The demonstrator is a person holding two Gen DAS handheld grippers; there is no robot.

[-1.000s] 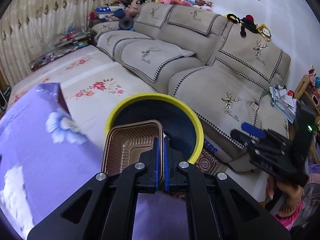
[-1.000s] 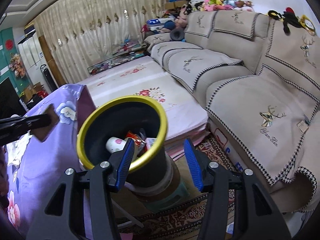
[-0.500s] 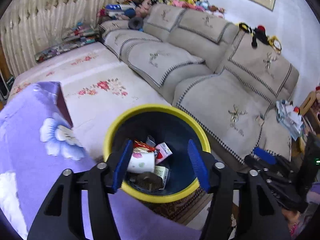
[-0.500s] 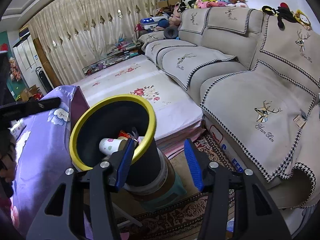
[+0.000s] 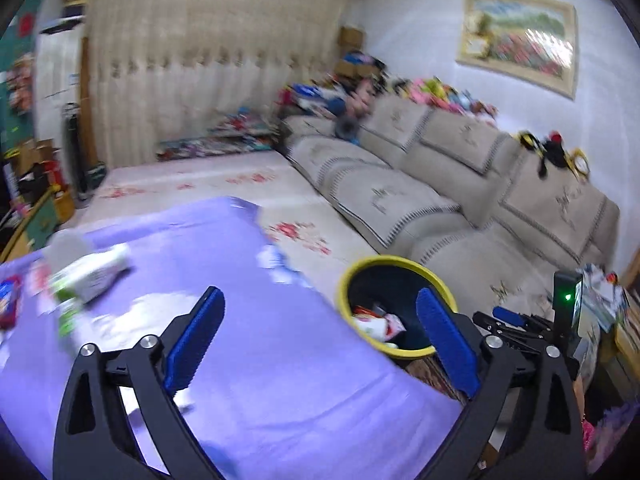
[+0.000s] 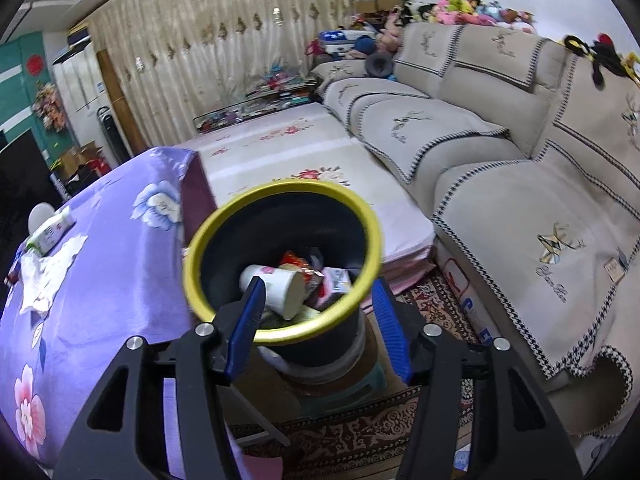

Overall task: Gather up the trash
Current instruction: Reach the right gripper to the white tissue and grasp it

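A dark bin with a yellow rim point(image 6: 280, 196) stands beside the purple-clothed table point(image 6: 100, 264). It holds a white paper cup point(image 6: 276, 286), wrappers and a small carton. My right gripper point(image 6: 318, 326) is open and empty, just in front of the bin's near rim. My left gripper point(image 5: 316, 340) is open and empty over the table point(image 5: 248, 320), with the bin point(image 5: 384, 262) to its right. A white and green carton point(image 5: 92, 276) lies on the table at the left; it also shows in the right wrist view point(image 6: 50, 232). More wrappers point(image 5: 10, 300) lie at the table's left edge. The right gripper point(image 5: 508, 316) shows past the bin.
A beige sofa point(image 6: 520, 152) runs along the right wall with toys on its back. A low floral-covered platform point(image 6: 296, 148) lies between sofa and table. A patterned rug point(image 6: 360, 436) covers the floor under the bin. Curtains point(image 5: 192, 80) hang at the back.
My left gripper opened and let the brown tray fall into the bin, then swung up and left over the table. My right gripper moved closer to the bin.
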